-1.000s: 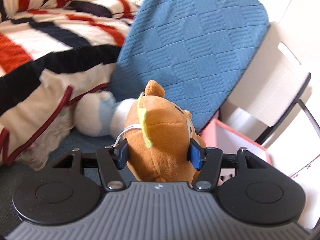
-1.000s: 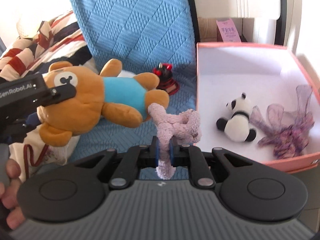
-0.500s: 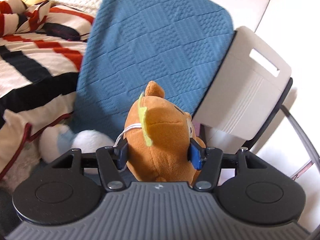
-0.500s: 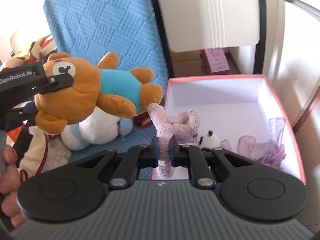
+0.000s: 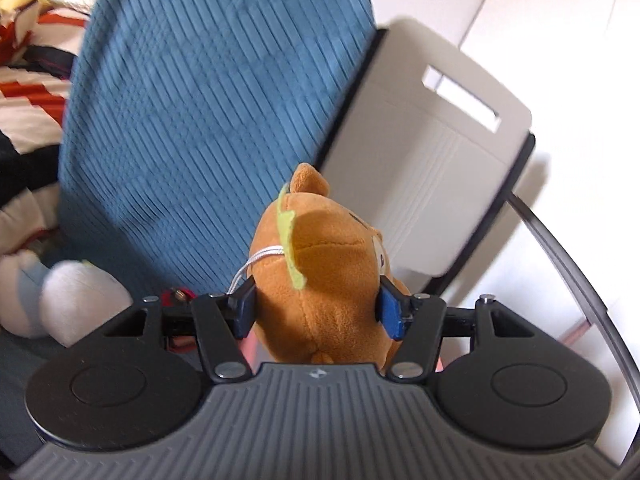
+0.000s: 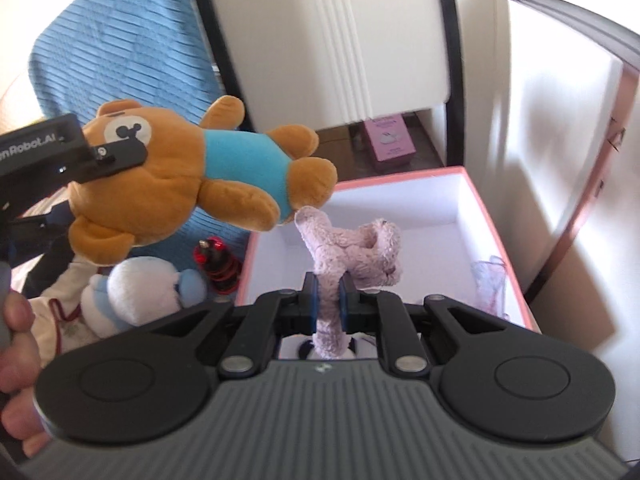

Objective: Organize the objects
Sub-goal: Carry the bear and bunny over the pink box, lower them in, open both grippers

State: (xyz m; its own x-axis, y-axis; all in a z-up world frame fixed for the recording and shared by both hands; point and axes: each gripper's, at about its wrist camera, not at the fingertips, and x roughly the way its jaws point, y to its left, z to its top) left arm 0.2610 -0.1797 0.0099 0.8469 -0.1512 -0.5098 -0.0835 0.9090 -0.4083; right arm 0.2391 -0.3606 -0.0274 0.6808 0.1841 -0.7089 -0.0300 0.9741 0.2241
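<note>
- Blue quilted cushion [image 5: 208, 112] leans beside a white chair back [image 6: 328, 40], with a pink-rimmed box [image 6: 494, 216] on the seat below it.
- Brown teddy bear [image 6: 180, 176] wears a turquoise shirt; the left gripper [image 5: 318, 306] clamps its head, and its body hangs sideways by the box's near corner.
- Pale pink plush toy [image 6: 352, 248], fuzzy and limp, is pinched by one thin limb in the right gripper [image 6: 328, 300], raised over the box's white interior.
</note>
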